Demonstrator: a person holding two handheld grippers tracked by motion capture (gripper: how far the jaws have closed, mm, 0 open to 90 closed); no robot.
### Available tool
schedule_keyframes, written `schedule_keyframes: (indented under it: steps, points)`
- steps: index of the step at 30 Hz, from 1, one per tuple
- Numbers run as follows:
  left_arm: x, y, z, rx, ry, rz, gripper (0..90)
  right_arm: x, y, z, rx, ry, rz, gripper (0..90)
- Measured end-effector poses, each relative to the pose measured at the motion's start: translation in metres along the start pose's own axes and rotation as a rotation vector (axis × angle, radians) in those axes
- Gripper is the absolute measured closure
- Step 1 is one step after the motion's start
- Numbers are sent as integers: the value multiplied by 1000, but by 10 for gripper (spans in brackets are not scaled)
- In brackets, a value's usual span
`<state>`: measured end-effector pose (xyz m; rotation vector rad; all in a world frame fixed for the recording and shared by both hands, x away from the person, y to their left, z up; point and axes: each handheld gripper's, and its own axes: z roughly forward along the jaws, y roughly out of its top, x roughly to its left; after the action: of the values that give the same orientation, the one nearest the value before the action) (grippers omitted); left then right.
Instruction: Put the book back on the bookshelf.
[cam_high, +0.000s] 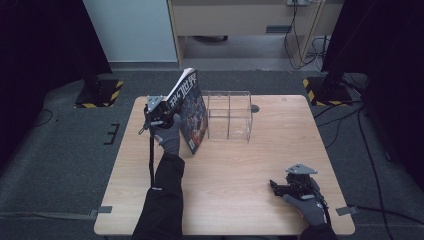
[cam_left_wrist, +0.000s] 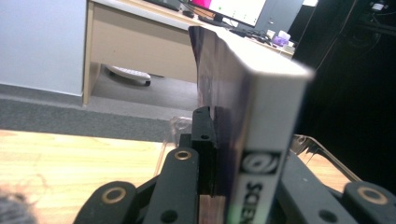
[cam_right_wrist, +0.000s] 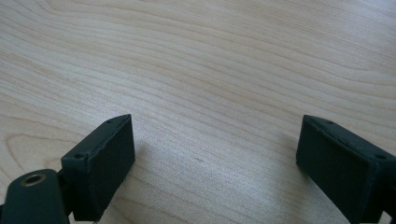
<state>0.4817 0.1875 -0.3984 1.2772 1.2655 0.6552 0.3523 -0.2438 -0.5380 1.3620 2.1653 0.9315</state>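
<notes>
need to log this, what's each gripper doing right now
left gripper: shut on the book, held tilted
right gripper: open, holding nothing, low over the table

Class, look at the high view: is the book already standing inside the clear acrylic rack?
No. The book is tilted in the left gripper, beside the clear rack, whose compartments hold nothing.
</notes>
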Motion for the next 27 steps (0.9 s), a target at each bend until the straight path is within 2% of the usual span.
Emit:
schedule_keyframes:
  steps: [6, 11, 15, 19, 22, 27]
  points:
    - [10, -4, -11, 9, 5, -2, 804, 0, 0, 0, 1, -1, 1, 116]
    - [11, -8, -14, 17, 9, 4, 788, 1, 0, 0, 0, -2, 0, 116]
    - [15, -12, -20, 24, -11, -6, 761, 1, 0, 0, 2, -2, -1, 116]
    - [17, -13, -33, 18, -30, 4, 627, 1, 0, 0, 1, -2, 1, 115]
    - [15, -13, -46, 21, -38, 42, 524, 1, 0, 0, 3, -3, 1, 115]
    - [12, -18, -70, 55, -73, 93, 413, 2, 0, 0, 0, -4, -1, 115]
